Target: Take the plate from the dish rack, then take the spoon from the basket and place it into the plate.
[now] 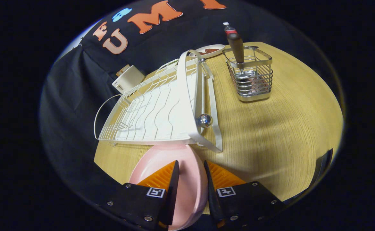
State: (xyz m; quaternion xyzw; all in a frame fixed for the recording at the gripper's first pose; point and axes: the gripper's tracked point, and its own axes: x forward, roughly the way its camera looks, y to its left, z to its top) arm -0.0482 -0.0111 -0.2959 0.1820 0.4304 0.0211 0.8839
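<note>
My gripper [190, 168] is clamped on the plate [162, 160]: the two fingers press on its rim from both sides, one on the inner face and one on the back. The plate is pink, smooth and a little glossy, round with a shallow curved rim, and it stands on edge between my fingers, tilted. Just ahead of the fingers, past the plate's upper edge, lies the dish rack [155, 109]. It is made of thin white wire, with wavy ribs over a flat white tray, and a wide white band arches across it. A small shiny metal ball [204, 120] sits at its near corner. The bench [270, 134] under everything is light wood with a fine straight grain. Farther away, ahead and to the right of my fingers, stands the basket [250, 78], a square box of bright metal wire. The spoon [237, 49] stands in it with its brown rounded handle up. Beyond the rack lies a small white dish [210, 50] with something brown on it.
</note>
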